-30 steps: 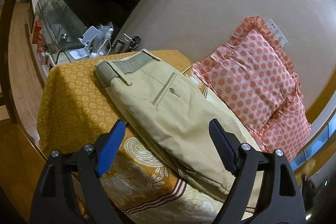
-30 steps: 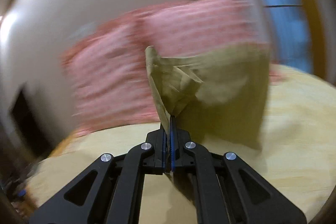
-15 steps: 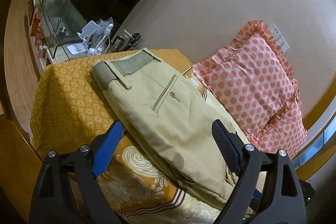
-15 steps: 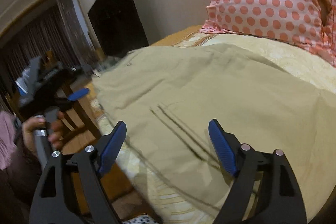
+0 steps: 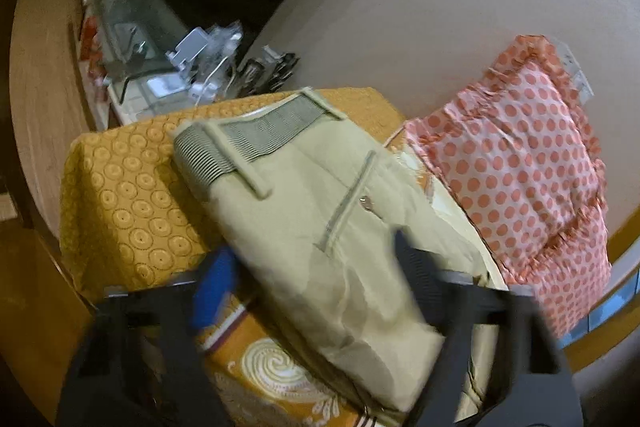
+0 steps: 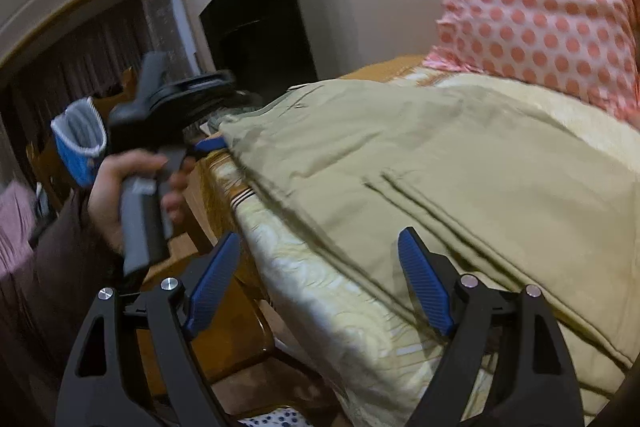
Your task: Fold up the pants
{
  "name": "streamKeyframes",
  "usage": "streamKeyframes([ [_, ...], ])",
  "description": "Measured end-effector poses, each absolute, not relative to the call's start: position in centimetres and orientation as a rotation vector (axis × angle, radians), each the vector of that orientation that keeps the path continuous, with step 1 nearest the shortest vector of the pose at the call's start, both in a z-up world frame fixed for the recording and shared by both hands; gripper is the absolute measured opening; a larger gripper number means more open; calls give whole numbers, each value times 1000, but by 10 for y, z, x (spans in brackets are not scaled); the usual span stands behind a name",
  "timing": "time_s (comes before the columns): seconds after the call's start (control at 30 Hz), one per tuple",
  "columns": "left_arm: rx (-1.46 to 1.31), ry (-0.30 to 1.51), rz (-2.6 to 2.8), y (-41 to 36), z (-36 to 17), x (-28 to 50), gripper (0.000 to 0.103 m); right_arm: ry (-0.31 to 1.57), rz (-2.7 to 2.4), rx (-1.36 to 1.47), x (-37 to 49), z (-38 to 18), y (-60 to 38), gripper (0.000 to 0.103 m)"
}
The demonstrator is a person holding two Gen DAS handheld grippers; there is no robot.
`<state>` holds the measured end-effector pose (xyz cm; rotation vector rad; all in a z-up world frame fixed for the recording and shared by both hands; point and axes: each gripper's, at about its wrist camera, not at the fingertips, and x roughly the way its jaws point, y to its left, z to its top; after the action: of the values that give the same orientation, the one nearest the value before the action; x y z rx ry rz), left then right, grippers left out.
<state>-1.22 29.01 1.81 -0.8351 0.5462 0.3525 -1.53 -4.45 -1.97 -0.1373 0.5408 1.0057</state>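
The beige pants (image 5: 320, 227) lie folded on the orange patterned bedspread (image 5: 128, 195), waistband at the far end and back pocket up. In the right wrist view the pants (image 6: 460, 155) spread across the bed. My left gripper (image 5: 308, 283) is open and empty, blurred, its jaws straddling the near edge of the pants. It also shows in the right wrist view (image 6: 200, 115), held in a hand at the bed's edge. My right gripper (image 6: 320, 291) is open and empty, just above the pants' near edge.
A pink polka-dot pillow (image 5: 528, 171) leans on the wall at the right of the bed. A glass cabinet with small clutter (image 5: 160, 59) stands beyond the bed's far end. A wooden chair (image 6: 224, 331) stands below the bed's edge.
My right gripper opened and let go of the pants, which now lie folded over. My left gripper moved forward over the pants' edge.
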Motion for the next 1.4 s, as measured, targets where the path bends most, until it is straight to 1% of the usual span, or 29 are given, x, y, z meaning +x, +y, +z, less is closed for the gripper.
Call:
streamKeyframes([
  [0.03,-851,564,355,293,15,-9,15,530,1004,-147,-18,-20,-46,83],
  [0.1,-846,560,344,295,21,-7,10,501,988,-149,-20,-15,-54,83],
  [0.23,-644,484,233,256,81,8,8,414,894,-92,-17,2,-92,83],
  [0.27,-604,468,193,242,94,12,7,377,842,-61,-14,10,-111,86],
  [0.33,-503,430,68,201,125,24,7,323,738,-9,-11,21,-142,92],
  [0.4,-397,410,-116,143,149,37,7,264,584,78,-7,33,-187,92],
  [0.47,-298,416,-306,81,158,47,7,218,411,184,-3,43,-238,93],
  [0.53,-183,472,-504,11,150,54,8,185,273,266,-1,48,-278,93],
  [0.57,-135,503,-551,-11,143,56,8,169,180,308,-2,50,-303,93],
  [0.6,-52,556,-598,-42,128,57,9,166,138,327,-2,50,-316,93],
  [0.7,134,688,-688,-93,85,47,14,202,88,360,1,47,-347,93],
  [0.77,136,710,-768,-94,76,33,15,264,141,371,12,42,-351,93],
  [0.83,79,662,-806,-72,88,19,27,336,217,413,28,34,-352,93],
  [0.87,39,628,-810,-56,97,16,46,392,267,441,41,28,-350,93],
  [0.9,0,591,-781,-40,106,16,62,440,296,451,51,23,-347,92],
  [0.93,-29,567,-726,-24,113,19,67,475,307,445,55,21,-344,92],
  [0.97,-57,561,-637,0,117,28,68,534,318,418,70,17,-336,90],
  [1.03,-105,616,-491,39,112,54,68,609,323,375,88,12,-324,87],
  [1.13,-243,796,-401,93,81,99,68,732,342,342,119,-2,-310,85],
  [1.23,-328,896,-420,109,56,118,68,783,352,300,128,-14,-300,85],
  [1.27,-339,929,-439,108,46,123,68,766,360,273,128,-14,-296,80],
  [1.3,-340,948,-452,103,41,122,69,769,368,268,127,-13,-295,79],
  [1.33,-335,965,-457,96,40,127,70,773,375,270,128,-13,-295,69],
  [1.4,-324,997,-467,90,32,130,73,776,402,270,126,-14,-295,66],
])
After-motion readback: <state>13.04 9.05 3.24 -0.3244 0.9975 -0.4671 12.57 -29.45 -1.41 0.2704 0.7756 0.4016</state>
